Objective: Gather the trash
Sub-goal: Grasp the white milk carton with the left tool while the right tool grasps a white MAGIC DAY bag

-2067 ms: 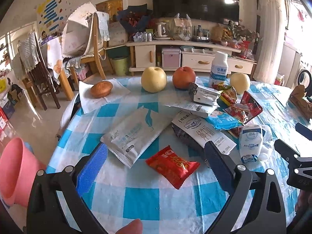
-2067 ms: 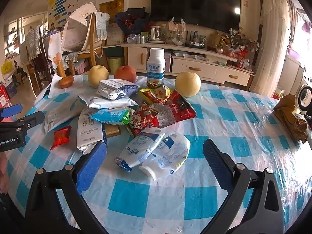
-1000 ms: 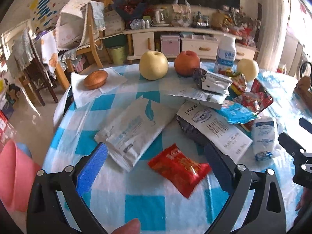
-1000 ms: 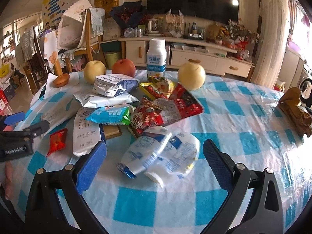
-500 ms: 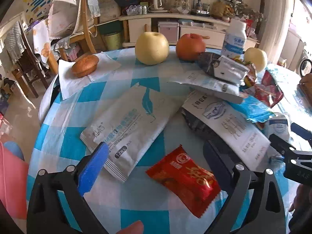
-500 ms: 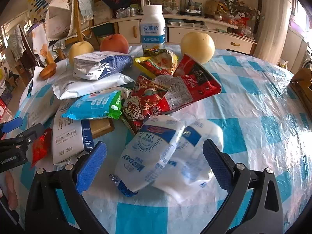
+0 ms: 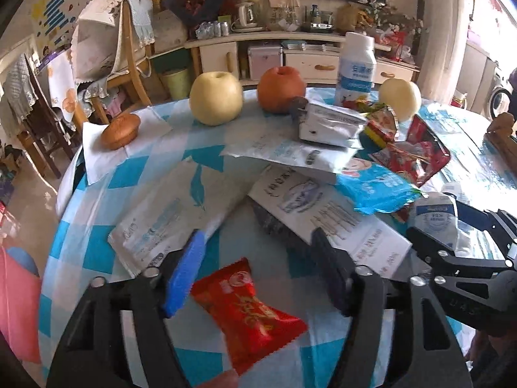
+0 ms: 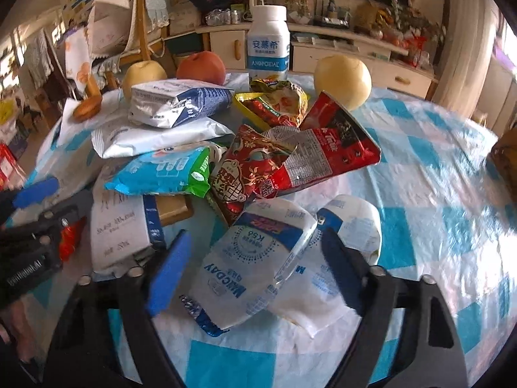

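Narrowed left tool (image 7: 258,258) astride red packet (image 7: 247,312)

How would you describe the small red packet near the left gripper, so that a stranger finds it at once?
Start at the round table with the blue-and-white checked cloth. At its near edge, apart from the wrapper pile, the small red packet lies alone between the left gripper fingers. It is the only sealed, pillow-shaped red one, with gold print.
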